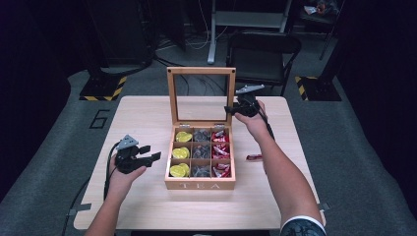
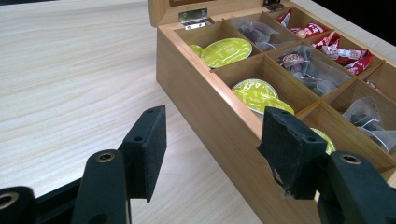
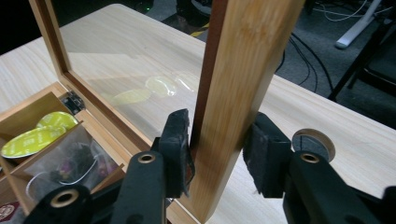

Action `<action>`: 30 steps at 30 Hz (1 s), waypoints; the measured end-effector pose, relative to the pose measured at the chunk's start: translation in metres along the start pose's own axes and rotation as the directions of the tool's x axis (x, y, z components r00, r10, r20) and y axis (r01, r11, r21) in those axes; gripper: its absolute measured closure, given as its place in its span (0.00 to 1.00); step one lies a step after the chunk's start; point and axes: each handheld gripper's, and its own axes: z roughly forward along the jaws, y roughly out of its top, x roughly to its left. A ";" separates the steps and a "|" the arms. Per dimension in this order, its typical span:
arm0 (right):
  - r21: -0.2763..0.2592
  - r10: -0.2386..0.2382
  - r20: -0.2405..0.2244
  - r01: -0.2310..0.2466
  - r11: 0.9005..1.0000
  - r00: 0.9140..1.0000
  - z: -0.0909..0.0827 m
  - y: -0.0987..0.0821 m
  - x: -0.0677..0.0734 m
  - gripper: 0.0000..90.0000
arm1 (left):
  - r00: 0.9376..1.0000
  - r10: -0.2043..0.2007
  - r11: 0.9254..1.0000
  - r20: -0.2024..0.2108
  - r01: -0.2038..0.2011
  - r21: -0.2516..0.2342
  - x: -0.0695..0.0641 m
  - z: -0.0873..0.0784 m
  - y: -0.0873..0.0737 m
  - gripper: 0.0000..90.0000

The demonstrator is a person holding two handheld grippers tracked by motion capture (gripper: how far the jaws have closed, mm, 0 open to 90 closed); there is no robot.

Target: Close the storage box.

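Wooden tea box [image 1: 199, 185] lid [image 3: 243, 88] sits gripped, apparently, by the right hand-held gripper [image 3: 217, 144], likely for closing; next, swing it down while the left hand-held gripper [image 2: 212, 140] waits, half-open and empty.

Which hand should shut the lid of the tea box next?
The right. Its gripper already has its fingers around the side of the upright lid, so it looks ready to swing it down. The left gripper is open beside the tea box, holding nothing.
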 end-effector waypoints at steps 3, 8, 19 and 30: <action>0.002 0.014 -0.013 -0.014 1.000 1.000 -0.002 0.000 -0.001 0.71 | 1.000 0.001 1.000 0.000 -0.001 0.001 0.000 0.000 0.000 0.46; 0.006 0.013 -0.030 -0.013 1.000 0.999 -0.005 0.000 -0.001 0.72 | 1.000 0.006 1.000 0.005 -0.006 0.008 -0.001 0.001 0.000 0.46; 0.005 -0.015 -0.036 0.015 1.000 0.999 -0.014 -0.003 0.006 0.74 | 1.000 0.004 1.000 0.010 -0.004 0.011 0.002 0.003 0.006 0.46; -0.012 -0.055 -0.024 0.055 0.998 0.998 -0.020 -0.008 0.013 0.73 | 0.999 0.015 1.000 0.037 -0.016 0.003 0.002 0.006 0.026 0.48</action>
